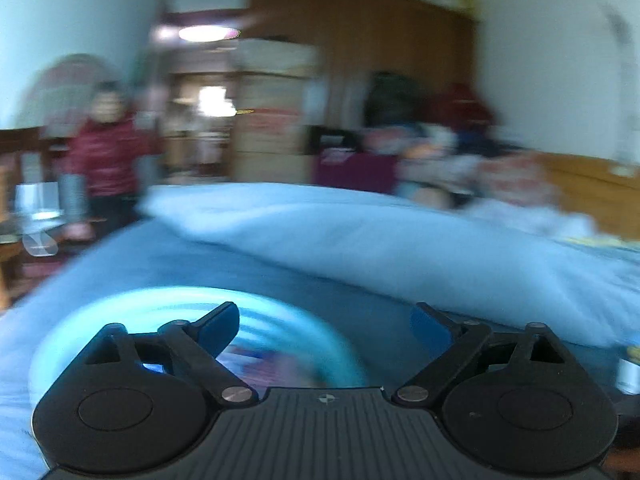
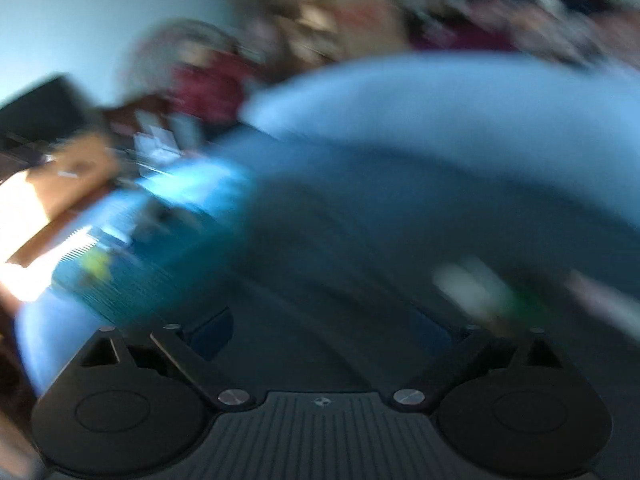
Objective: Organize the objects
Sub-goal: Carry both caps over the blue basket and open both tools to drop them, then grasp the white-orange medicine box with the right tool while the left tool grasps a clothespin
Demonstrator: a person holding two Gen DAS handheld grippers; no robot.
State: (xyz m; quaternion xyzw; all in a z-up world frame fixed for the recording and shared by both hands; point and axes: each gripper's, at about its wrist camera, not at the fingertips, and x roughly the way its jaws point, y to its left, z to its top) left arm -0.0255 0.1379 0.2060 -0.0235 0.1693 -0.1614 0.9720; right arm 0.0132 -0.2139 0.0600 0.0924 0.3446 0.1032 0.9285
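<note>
Honestly both views are pretty smeared, but the left gripper (image 1: pixel 324 320) and right gripper (image 2: pixel 320 328) both stand wide with nothing between the pads. A round light-blue basket (image 1: pixel 280 320) sits on the blue bed (image 1: pixel 380 240), just ahead of the left fingers. It looks like light, ribbed plastic, stiff enough, so I'd pinch the rim. Small whitish bits (image 2: pixel 472 284) lie near the right gripper, too blurry to name.

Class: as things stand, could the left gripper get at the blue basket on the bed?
Probably yes: the left gripper is open and empty, and the basket lies just ahead, slightly left, with nothing between them. Blur hides detail.
</note>
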